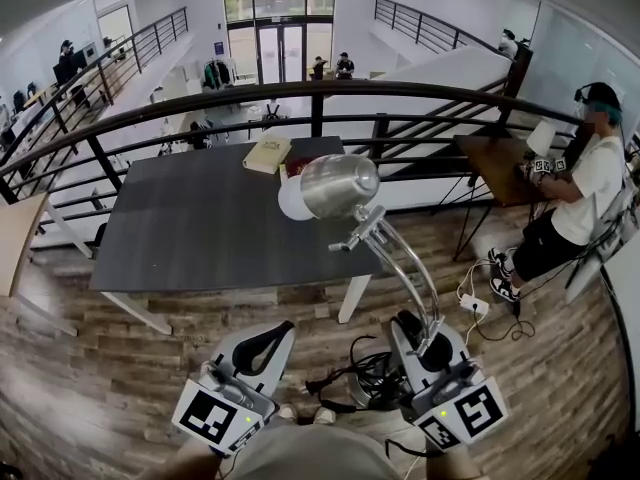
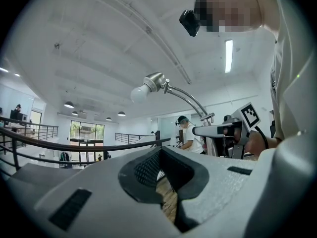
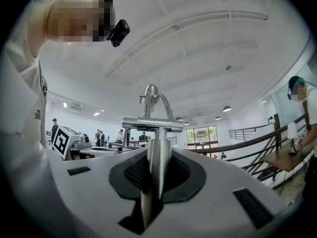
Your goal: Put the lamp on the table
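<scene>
The lamp (image 1: 340, 185) has a chrome shade, a white bulb and a bent chrome neck. It hangs in the air with its head over the front right edge of the dark grey table (image 1: 190, 218). My right gripper (image 1: 428, 346) is shut on the lower end of the lamp's stem (image 3: 157, 167), which stands upright between the pads. My left gripper (image 1: 268, 340) is beside it on the left, shut with nothing in it. In the left gripper view the lamp's bulb (image 2: 140, 93) and the right gripper (image 2: 218, 130) show to the right.
A book (image 1: 267, 154) lies at the table's far edge, with a black railing (image 1: 300, 93) behind it. Black cables (image 1: 360, 373) and a white power strip (image 1: 473, 305) lie on the wood floor. A seated person (image 1: 575, 208) works at a wooden desk (image 1: 495, 163) on the right.
</scene>
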`<action>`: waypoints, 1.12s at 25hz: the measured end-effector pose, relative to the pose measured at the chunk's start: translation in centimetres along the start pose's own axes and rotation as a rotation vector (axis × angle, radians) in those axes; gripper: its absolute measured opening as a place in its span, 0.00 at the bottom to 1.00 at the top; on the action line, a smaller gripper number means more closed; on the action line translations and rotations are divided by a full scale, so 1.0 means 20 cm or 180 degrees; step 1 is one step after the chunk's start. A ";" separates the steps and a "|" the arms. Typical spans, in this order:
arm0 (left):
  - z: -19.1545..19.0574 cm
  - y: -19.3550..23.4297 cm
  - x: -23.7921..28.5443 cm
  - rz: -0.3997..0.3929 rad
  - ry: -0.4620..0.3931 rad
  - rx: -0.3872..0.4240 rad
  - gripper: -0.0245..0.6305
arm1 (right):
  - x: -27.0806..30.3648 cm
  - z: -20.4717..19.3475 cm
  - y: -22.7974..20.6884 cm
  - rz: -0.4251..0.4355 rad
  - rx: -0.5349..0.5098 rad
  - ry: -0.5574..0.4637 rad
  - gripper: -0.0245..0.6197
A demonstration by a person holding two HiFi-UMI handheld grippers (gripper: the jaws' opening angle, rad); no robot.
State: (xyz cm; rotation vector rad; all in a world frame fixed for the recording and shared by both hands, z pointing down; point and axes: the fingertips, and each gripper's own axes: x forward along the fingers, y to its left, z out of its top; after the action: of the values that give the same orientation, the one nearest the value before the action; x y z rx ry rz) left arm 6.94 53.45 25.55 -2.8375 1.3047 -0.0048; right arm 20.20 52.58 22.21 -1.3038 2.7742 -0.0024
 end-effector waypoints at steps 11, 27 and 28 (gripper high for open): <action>-0.05 -0.14 0.10 0.0017 0.0015 0.0061 0.04 | -0.09 -0.05 -0.15 -0.0002 0.0005 -0.0025 0.11; -0.25 0.06 0.34 0.0101 -0.0041 0.0086 0.04 | 0.13 -0.25 -0.36 0.0086 -0.0047 -0.0048 0.11; -0.28 0.09 0.37 0.0102 -0.0033 0.0095 0.04 | 0.16 -0.28 -0.38 0.0089 -0.0051 -0.0056 0.11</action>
State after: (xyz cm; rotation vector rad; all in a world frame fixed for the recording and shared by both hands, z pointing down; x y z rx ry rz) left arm 10.35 46.58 31.17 -2.7880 1.3364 -0.0090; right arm 23.59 45.12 27.79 -1.2621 2.7831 0.0329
